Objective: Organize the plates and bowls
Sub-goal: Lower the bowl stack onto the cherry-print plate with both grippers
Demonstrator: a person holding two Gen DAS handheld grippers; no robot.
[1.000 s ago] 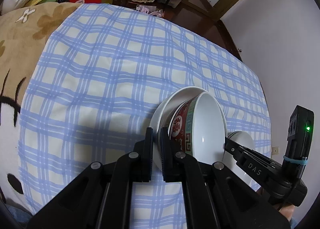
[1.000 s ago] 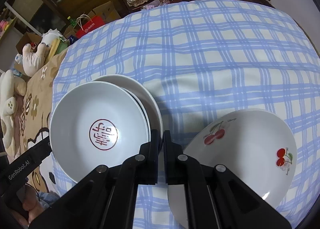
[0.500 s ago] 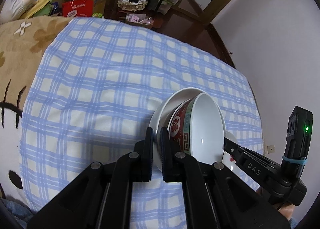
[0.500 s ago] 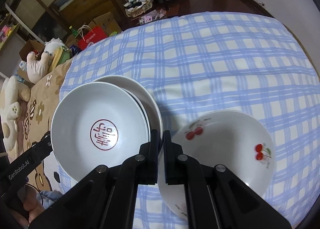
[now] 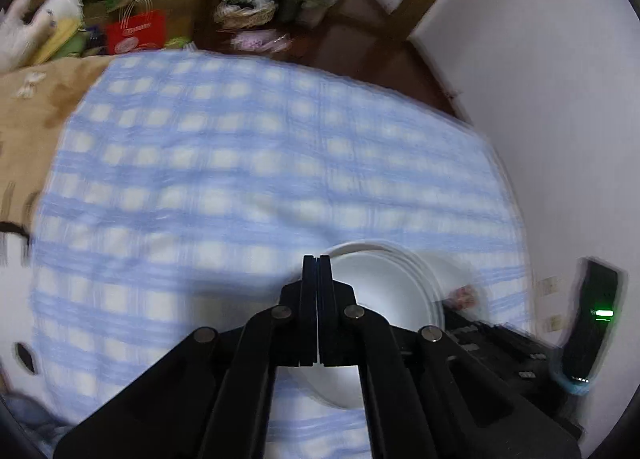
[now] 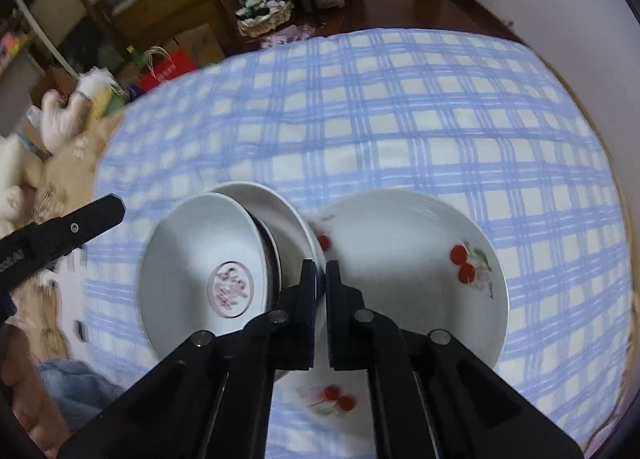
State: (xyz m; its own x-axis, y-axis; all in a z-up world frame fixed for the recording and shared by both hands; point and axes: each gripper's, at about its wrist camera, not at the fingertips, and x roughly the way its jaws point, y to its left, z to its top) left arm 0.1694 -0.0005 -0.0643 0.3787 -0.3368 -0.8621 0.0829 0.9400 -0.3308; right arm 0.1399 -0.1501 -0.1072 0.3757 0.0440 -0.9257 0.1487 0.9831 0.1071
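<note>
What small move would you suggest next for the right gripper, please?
Probably ease it rightward, then down: the right gripper pinches the white plate carrying the seal bowl, tilted over only the left edge of the cherry plate.

Glossy glazed bowl (image 6: 204, 259), soft matt checked cloth (image 6: 400, 119)

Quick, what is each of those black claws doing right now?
Left gripper: closed, nothing visible between its fingers.
Right gripper: closed on the rim of the plain white plate.
</note>
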